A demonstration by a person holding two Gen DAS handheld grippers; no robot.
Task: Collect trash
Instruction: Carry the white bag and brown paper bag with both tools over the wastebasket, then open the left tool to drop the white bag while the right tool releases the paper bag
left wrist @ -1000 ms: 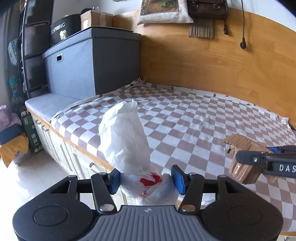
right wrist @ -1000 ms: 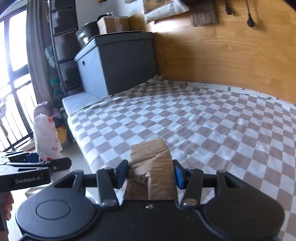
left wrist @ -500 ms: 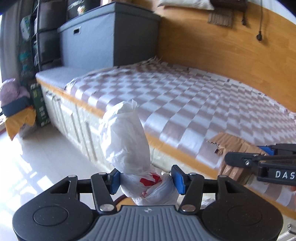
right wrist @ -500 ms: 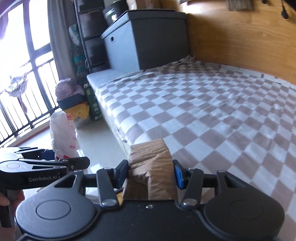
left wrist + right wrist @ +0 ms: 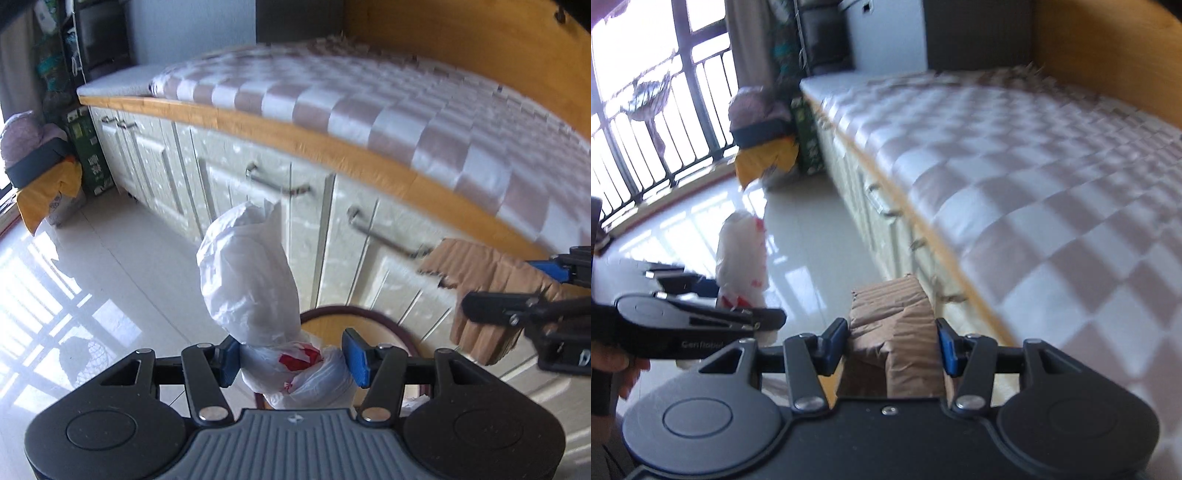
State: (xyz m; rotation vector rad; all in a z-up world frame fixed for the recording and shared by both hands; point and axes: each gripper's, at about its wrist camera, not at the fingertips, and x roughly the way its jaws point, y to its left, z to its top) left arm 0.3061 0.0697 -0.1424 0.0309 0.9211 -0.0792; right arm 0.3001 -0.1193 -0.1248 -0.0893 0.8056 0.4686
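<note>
Over the bin (image 5: pixel 384 325), left hand-held gripper (image 5: pixel 291 356) pinches plastic bag (image 5: pixel 247 273), right hand-held gripper (image 5: pixel 892 345) grips crumpled cardboard (image 5: pixel 897 325); either could miss that small opening.

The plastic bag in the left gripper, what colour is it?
White plastic bag with red print, clearest in the left wrist view.
</note>
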